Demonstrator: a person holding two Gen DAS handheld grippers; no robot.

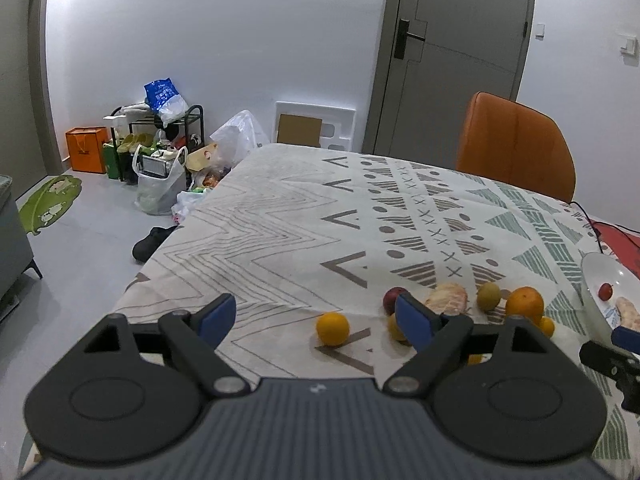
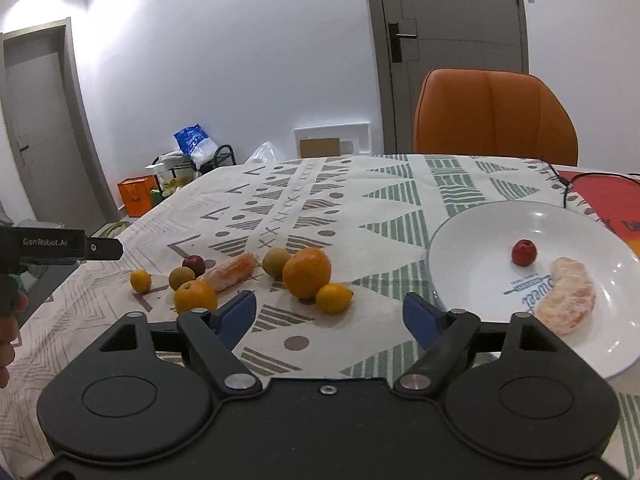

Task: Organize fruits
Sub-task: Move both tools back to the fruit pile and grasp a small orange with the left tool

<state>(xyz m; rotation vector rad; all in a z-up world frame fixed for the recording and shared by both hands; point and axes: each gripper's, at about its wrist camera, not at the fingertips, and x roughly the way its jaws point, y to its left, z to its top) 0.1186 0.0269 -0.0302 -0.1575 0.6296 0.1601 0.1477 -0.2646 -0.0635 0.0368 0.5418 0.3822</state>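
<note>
Several fruits lie on the patterned tablecloth: a big orange (image 2: 307,273), a small yellow citrus (image 2: 334,297), another orange (image 2: 195,296), a peeled segment (image 2: 230,271), two green-brown fruits, a dark red fruit (image 2: 194,265) and a small orange (image 2: 140,280). A white plate (image 2: 480,240) at the right holds a small red fruit (image 2: 523,252) and a peeled segment (image 2: 570,301). My right gripper (image 2: 330,316) is open and empty, just in front of the fruits. My left gripper (image 1: 316,316) is open and empty, with a small orange (image 1: 333,328) between its fingers' line.
An orange chair (image 2: 494,116) stands behind the table. A black cable (image 2: 568,184) runs over a red mat at the far right. Bags, a shoe rack (image 1: 160,136) and a dark shoe sit on the floor left of the table edge.
</note>
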